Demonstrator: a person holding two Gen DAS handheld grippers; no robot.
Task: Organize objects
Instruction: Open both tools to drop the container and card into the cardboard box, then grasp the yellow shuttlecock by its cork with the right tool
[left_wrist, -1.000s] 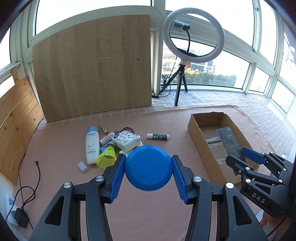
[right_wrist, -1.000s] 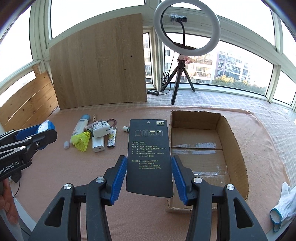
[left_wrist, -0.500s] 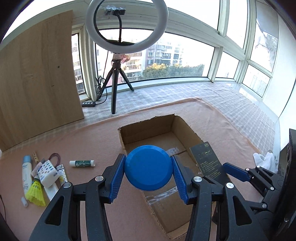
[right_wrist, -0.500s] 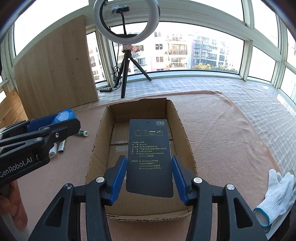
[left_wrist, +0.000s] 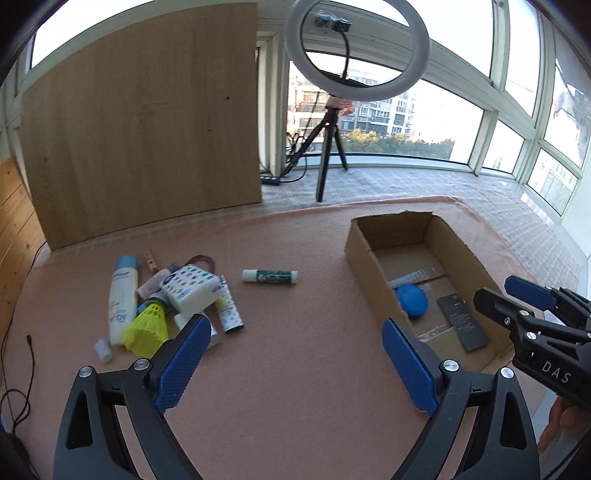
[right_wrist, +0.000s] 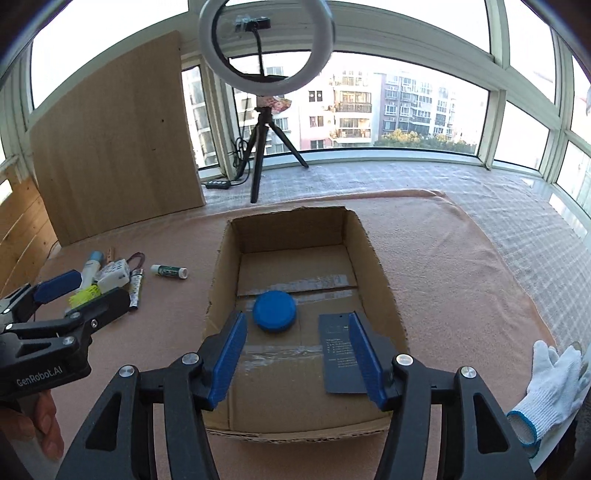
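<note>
I see my left claw (left_wrist: 291, 360) spread wide apart and gripping nothing, above the pink cloth (left_wrist: 295, 387) that covers the bench. My right claw (right_wrist: 297, 356) is also apart and empty, over the near end of the cardboard box (right_wrist: 373, 254). Inside the box, the blue disc (right_wrist: 274, 310) lies flat on the floor near the middle, and the black card (right_wrist: 338, 350) lies flat beside it toward the right wall, not touching it. Toward the left edge of the bench sits a pile: a white bottle (left_wrist: 121, 295), a yellow shuttlecock (left_wrist: 147, 325) and a dotted packet (left_wrist: 190, 286). A glue stick (left_wrist: 269, 276) lies alone between pile and box.
</note>
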